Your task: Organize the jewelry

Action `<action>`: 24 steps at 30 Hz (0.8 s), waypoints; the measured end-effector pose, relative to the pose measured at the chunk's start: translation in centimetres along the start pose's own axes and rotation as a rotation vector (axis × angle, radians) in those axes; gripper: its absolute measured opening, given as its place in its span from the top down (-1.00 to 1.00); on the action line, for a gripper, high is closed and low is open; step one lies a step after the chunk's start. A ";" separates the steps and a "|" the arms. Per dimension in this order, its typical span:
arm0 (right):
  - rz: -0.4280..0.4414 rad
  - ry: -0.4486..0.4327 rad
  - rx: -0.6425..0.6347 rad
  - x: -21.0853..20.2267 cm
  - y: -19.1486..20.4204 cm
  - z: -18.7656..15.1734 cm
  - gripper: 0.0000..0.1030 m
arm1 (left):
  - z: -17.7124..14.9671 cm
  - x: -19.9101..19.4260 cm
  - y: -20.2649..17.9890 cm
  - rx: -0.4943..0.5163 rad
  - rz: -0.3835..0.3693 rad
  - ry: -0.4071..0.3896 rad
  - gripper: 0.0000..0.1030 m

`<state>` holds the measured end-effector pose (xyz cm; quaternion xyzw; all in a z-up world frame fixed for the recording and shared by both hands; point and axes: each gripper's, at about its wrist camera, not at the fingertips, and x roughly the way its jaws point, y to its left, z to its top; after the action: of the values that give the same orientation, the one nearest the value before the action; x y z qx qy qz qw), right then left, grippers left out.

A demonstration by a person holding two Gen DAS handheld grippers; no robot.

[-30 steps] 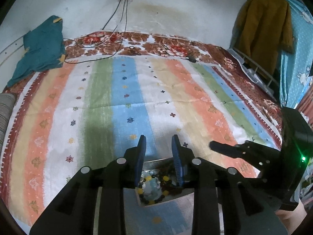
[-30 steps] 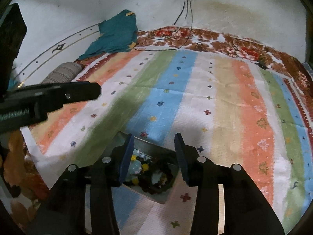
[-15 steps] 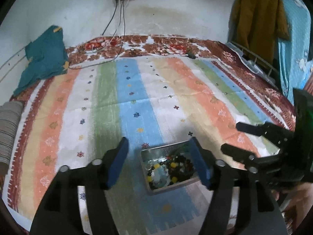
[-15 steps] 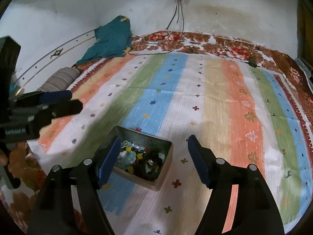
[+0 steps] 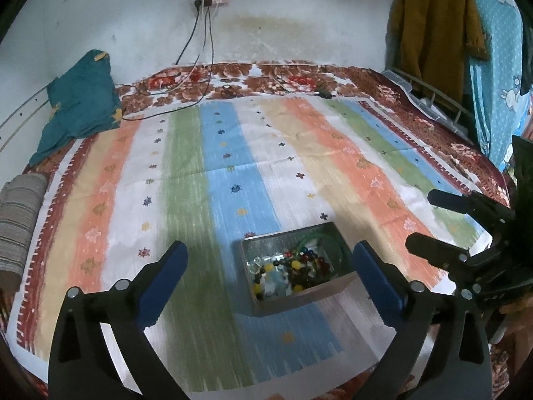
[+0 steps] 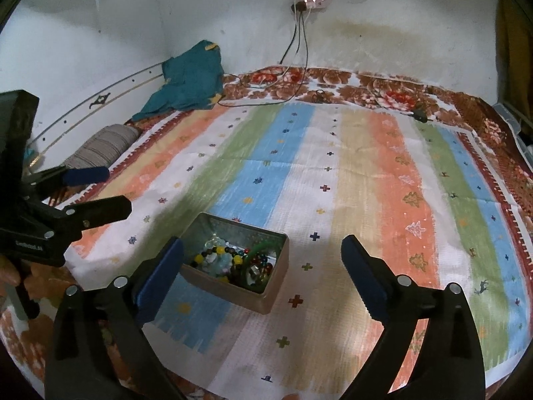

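A small open metal tin [image 5: 328,295] sits on the striped bedspread near its front edge, filled with a tangle of coloured bead jewelry [image 5: 293,271]. My left gripper [image 5: 271,263] is open wide and empty, held above and just short of the tin. My right gripper [image 6: 263,256] is open wide and empty too, with the tin [image 6: 271,295] and its beads [image 6: 230,263] just ahead of its left finger. Each gripper shows in the other's view, the right one [image 5: 423,221] and the left one [image 6: 116,190].
The striped cloth [image 5: 266,153] covers a floral bedspread. A teal cloth [image 5: 80,100] and a grey striped bolster [image 5: 20,220] lie at the far left. Cables [image 5: 200,76] run from a wall socket onto the bed. Clothes [image 5: 433,30] hang at the right.
Both grippers have opened wide and pulled back and up from the tin. The tin now shows whole between the fingers instead of half hidden under them.
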<state>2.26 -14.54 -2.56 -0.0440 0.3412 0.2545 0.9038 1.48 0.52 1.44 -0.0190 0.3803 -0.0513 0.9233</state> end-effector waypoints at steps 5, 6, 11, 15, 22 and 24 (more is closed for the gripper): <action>0.005 -0.019 -0.004 -0.9 0.1 -0.5 -0.88 | -0.4 -0.3 -0.2 0.012 0.029 0.002 -0.89; 0.007 -0.025 -0.002 -1.1 0.1 -0.6 -0.88 | -0.4 -0.3 -0.2 0.011 0.034 0.002 -0.89; 0.011 -0.043 0.010 -1.7 0.0 -0.8 -0.88 | -0.4 -0.4 -0.2 0.001 0.034 0.002 -0.89; 0.018 -0.051 0.011 -2.0 -0.1 -1.0 -0.88 | -0.6 -0.6 -0.5 0.027 0.062 -0.009 -0.89; 0.025 -0.059 0.006 -2.3 0.1 -1.1 -0.88 | -1.0 -0.7 -0.9 0.037 0.075 -0.001 -0.89; 0.024 -0.054 0.001 -2.3 0.2 -1.2 -0.88 | -0.9 -0.8 -0.8 0.033 0.070 -0.003 -0.89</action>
<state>-0.02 -15.65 -1.97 -0.0326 0.3176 0.2661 0.9096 0.20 -0.19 1.36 0.0096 0.3782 -0.0251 0.9253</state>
